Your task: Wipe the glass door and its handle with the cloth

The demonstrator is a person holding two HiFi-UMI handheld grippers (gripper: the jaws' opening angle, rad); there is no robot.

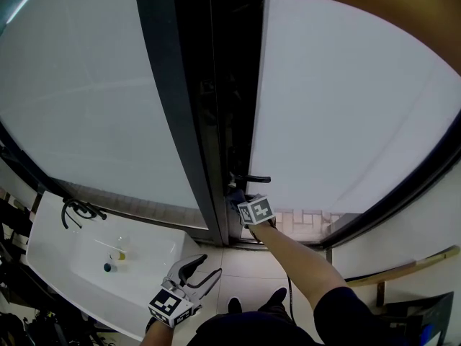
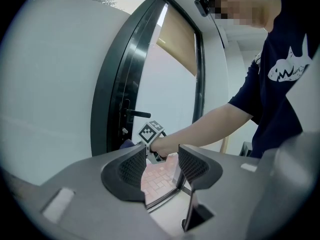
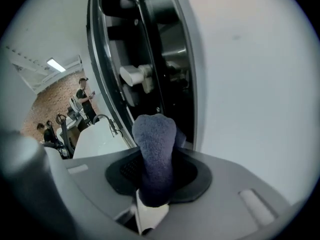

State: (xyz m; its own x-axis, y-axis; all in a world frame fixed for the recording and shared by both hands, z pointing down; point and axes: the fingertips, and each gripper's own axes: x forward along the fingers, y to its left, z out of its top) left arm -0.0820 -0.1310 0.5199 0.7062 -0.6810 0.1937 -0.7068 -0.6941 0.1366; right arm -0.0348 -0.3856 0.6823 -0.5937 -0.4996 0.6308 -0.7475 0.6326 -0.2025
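The glass door (image 1: pixel 346 99) has frosted panes and a dark frame (image 1: pixel 189 121). Its black lever handle (image 1: pixel 250 179) juts out at the door's edge and also shows in the left gripper view as the handle (image 2: pixel 136 114). My right gripper (image 1: pixel 236 199) is just below the handle, shut on a blue-grey cloth (image 3: pixel 156 146) that stands up between its jaws. The cloth tip is close to the door's edge, beside the white latch (image 3: pixel 134 76). My left gripper (image 1: pixel 196 271) hangs low and back from the door, open and empty (image 2: pixel 160 166).
A white sink counter (image 1: pixel 65 265) with a black tap (image 1: pixel 78 210) and small items (image 1: pixel 114 255) lies at the lower left. A wooden rail (image 1: pixel 407 267) runs at the right. Two people (image 3: pixel 84 98) stand far off in the room behind.
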